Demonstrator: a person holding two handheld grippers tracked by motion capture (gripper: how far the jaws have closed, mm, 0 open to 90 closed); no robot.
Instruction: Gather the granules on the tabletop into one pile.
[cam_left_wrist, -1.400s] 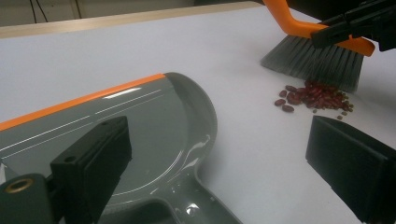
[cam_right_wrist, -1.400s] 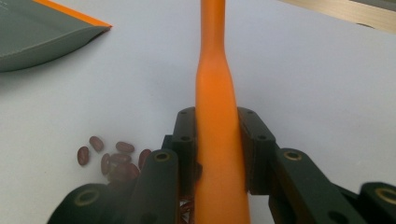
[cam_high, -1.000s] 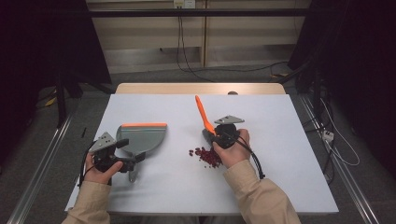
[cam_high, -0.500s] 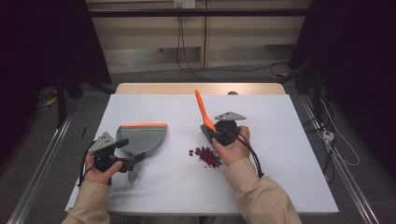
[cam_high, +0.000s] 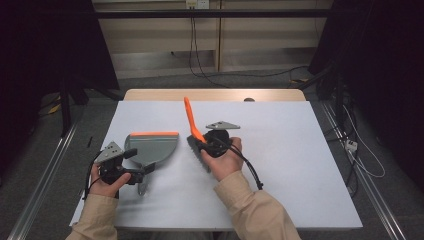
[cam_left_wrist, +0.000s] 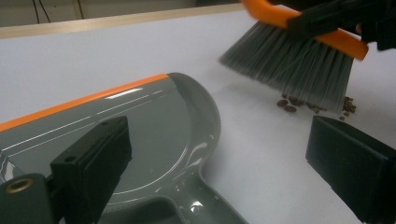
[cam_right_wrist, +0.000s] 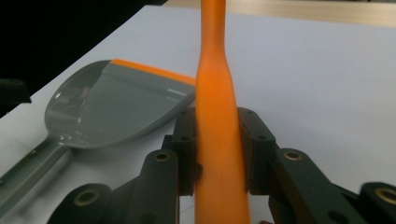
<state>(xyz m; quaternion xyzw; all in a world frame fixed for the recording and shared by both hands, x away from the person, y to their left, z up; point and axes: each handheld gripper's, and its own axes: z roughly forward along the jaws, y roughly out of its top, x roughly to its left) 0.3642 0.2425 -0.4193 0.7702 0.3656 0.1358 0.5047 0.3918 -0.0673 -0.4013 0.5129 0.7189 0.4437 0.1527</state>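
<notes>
A grey dustpan (cam_high: 152, 147) with an orange lip lies on the white table (cam_high: 300, 150), left of centre. My left gripper (cam_high: 137, 172) is at the dustpan's handle, and its jaws stand wide apart on either side of it in the left gripper view (cam_left_wrist: 219, 140). My right gripper (cam_high: 205, 145) is shut on the orange handle (cam_right_wrist: 217, 93) of a brush (cam_high: 190, 117). The brush's grey bristles (cam_left_wrist: 289, 65) touch the table just right of the pan. Small dark red-brown crumbs (cam_left_wrist: 289, 103) lie under and beside the bristles.
A wooden strip (cam_high: 215, 95) runs along the table's far edge. Bare white tabletop stretches to the right (cam_high: 310, 175) and behind the pan. Cables (cam_high: 360, 160) trail on the floor at the right, and metal rails (cam_high: 40, 195) flank the table.
My right gripper has moved left with the brush, toward the dustpan. The crumb pile seen earlier in the high view is now under the hand. The left gripper has stayed put.
</notes>
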